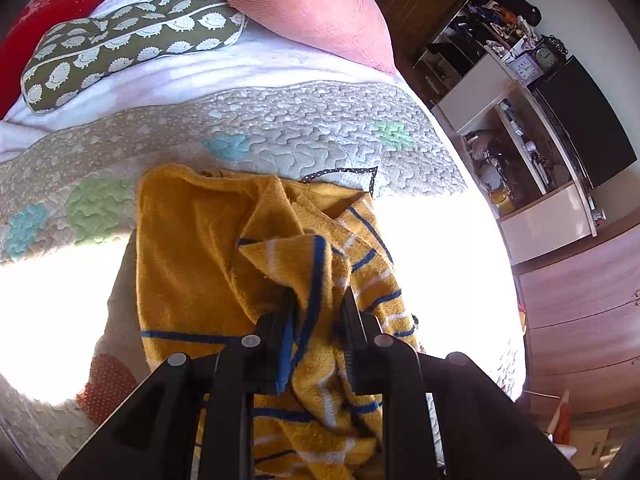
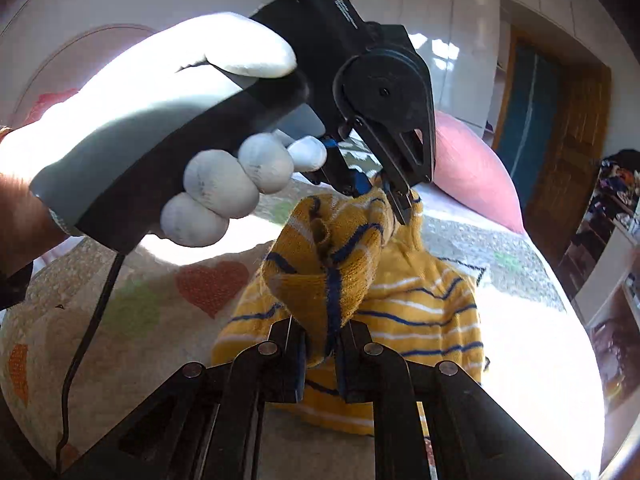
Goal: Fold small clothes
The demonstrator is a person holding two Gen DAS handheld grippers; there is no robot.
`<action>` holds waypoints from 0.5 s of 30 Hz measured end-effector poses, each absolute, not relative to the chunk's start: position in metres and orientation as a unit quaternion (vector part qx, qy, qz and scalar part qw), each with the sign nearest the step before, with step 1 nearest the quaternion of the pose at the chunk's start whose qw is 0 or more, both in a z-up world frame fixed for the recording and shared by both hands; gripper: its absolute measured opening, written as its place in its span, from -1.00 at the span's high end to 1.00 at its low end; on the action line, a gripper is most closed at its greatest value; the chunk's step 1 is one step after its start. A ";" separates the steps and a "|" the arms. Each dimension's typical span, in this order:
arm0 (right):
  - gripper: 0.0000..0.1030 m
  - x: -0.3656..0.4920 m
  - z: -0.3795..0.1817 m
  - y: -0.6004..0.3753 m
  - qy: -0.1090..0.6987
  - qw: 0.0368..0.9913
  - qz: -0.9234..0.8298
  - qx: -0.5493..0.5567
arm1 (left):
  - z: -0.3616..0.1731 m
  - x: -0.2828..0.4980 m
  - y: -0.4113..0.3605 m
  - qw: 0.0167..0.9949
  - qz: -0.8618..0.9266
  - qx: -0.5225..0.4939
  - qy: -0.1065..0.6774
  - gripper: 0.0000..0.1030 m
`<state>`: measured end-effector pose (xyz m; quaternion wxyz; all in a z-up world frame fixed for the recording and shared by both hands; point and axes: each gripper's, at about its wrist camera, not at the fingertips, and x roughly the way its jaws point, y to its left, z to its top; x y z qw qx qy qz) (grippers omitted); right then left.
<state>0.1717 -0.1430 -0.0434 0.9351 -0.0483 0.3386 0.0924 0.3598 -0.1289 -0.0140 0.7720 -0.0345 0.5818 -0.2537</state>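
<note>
A small mustard-yellow garment [image 1: 192,248] with blue and white stripes lies partly on a quilted bedspread [image 1: 304,128], its plain inner side showing on the left. My left gripper [image 1: 318,300] is shut on a bunched striped fold, lifted off the bed. In the right wrist view my right gripper [image 2: 322,332] is shut on another raised fold of the same garment [image 2: 420,300]. Just beyond it, a white-gloved hand [image 2: 168,92] holds the left gripper [image 2: 380,200], which pinches the cloth from above. Both held folds sit close together, and the cloth hangs down between them.
At the head of the bed lie a pink pillow [image 1: 304,4], a green hedgehog-print cushion [image 1: 128,40] and a red cushion [image 1: 52,12]. White shelves [image 1: 520,128], a dark screen [image 1: 580,120] and wooden drawers [image 1: 580,304] stand past the bed's right edge. Bright sunlight washes out the near bedspread.
</note>
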 end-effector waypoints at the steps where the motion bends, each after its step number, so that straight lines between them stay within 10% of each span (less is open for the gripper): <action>1: 0.75 0.176 -0.053 -0.161 0.367 0.926 0.093 -0.016 | -0.016 0.359 -0.134 0.770 -0.253 -0.039 0.585 0.63; 7: 0.60 0.168 -0.094 -0.216 0.430 0.890 0.102 0.113 | 0.013 0.336 -0.114 0.793 -0.231 -0.075 0.559 0.06; 15: 0.45 0.149 -0.065 -0.251 0.395 0.893 0.125 0.175 | 0.019 0.266 -0.024 0.830 -0.173 -0.089 0.523 0.01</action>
